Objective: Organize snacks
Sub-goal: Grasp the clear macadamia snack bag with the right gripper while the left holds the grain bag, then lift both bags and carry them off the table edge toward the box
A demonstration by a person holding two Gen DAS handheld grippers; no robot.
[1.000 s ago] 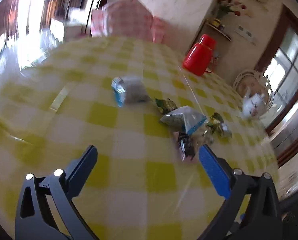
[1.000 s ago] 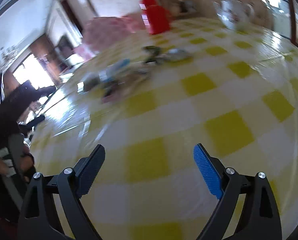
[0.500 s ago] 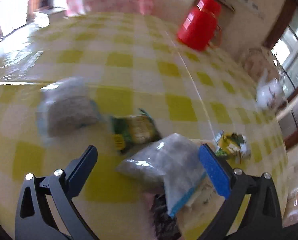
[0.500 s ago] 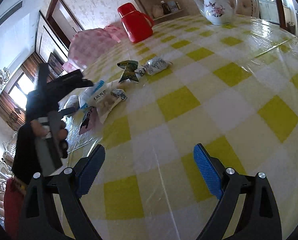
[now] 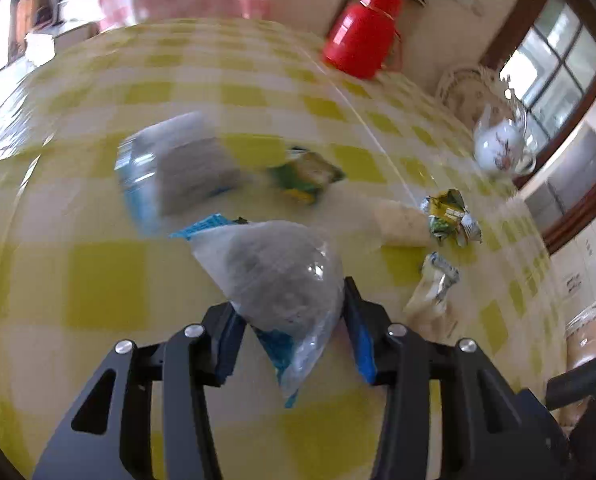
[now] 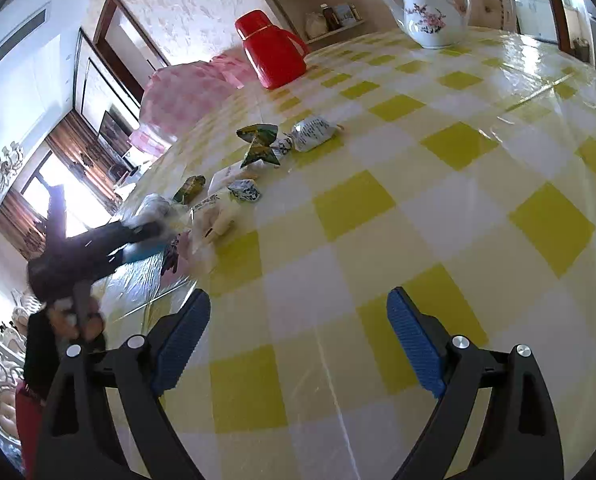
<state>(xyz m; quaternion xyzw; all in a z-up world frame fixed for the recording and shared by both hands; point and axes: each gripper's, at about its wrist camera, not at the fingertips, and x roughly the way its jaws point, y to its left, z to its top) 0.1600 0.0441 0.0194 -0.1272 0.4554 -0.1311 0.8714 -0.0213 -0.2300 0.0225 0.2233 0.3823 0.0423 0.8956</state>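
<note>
The bench [image 6: 449, 216] is covered with a shiny cloth of yellow and white squares. At its far side stand a red flask [image 6: 276, 54] and a white teapot [image 6: 433, 16] with pink flowers, well apart from each other.

The snacks lie scattered near the middle of the bench. The left gripper [image 5: 290, 320] has just been closing, and its blue pads now press from both sides on a clear bag [image 5: 278, 276] with grey content and blue edges. A second bag [image 5: 178, 168] of the same kind lies just behind it, blurred. Near it lies a green packet [image 5: 305, 176], and further right a small yellow-green packet [image 5: 447, 210].

The right gripper [image 6: 298, 332] hovers over the bare cloth with its jaws wide apart and nothing between them.
</note>
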